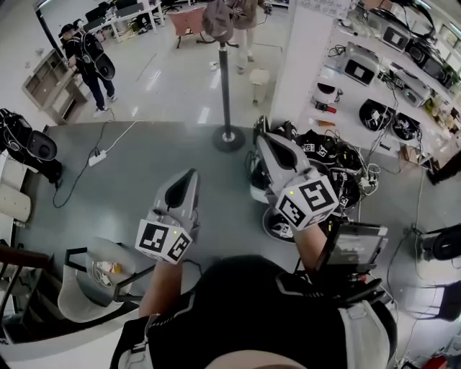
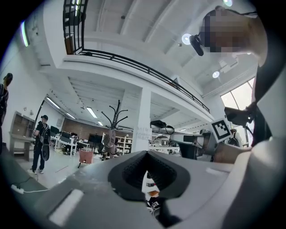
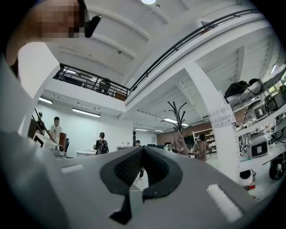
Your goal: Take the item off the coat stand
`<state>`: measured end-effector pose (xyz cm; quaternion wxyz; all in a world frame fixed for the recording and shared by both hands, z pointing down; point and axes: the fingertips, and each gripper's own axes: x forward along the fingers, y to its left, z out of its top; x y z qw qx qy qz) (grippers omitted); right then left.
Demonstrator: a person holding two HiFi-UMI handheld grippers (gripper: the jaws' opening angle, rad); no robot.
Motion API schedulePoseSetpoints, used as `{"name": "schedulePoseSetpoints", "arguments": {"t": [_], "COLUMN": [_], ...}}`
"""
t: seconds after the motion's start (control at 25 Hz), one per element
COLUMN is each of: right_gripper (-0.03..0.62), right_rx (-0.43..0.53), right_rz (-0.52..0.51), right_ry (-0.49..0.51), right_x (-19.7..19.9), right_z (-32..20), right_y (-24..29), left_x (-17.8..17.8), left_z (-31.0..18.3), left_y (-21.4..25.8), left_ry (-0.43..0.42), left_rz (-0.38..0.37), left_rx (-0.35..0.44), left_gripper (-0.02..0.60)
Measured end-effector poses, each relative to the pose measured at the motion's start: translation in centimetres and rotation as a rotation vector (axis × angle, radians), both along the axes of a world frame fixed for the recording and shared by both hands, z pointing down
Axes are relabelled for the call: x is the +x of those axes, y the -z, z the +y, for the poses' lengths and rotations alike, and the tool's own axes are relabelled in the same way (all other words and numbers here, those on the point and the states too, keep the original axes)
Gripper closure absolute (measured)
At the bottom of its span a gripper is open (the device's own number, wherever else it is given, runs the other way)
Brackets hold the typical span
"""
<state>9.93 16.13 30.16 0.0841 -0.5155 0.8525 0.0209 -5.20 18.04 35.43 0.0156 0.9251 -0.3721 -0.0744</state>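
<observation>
The coat stand (image 1: 225, 79) is a dark pole on a round base, a few steps ahead on the grey floor. A grey-brown item (image 1: 216, 18) hangs from its top. My left gripper (image 1: 191, 175) and right gripper (image 1: 261, 138) are held out in front of my body, well short of the stand, both shut and empty. In the left gripper view the stand (image 2: 114, 117) with the hanging item (image 2: 109, 144) is far off, left of the shut left gripper (image 2: 145, 153). The right gripper view has the stand (image 3: 178, 115) and item (image 3: 180, 143) right of the shut right gripper (image 3: 143, 149).
A white pillar (image 1: 306, 58) rises right of the stand, with shelves of equipment (image 1: 392, 79) beyond it. Dark gear (image 1: 335, 162) lies piled by my right gripper. A power strip (image 1: 97, 156) with its cable crosses the floor at left. A chair (image 1: 94, 277) stands lower left. A person (image 1: 86, 61) stands far left.
</observation>
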Motion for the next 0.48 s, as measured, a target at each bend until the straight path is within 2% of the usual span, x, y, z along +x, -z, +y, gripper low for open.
{"name": "schedulePoseSetpoints", "arguments": {"t": [0.48], "right_gripper": [0.585], "right_rx": [-0.016], "right_rz": [0.003], "right_ry": [-0.038], "right_x": [-2.8], "right_z": [-0.4], "right_y": [-0.4], "left_x": [-2.8], "left_z": [-0.5], "left_y": [-0.2], "left_ry": [-0.030], "left_rz": [0.019], "left_rx": [0.004], "left_gripper": [0.565]}}
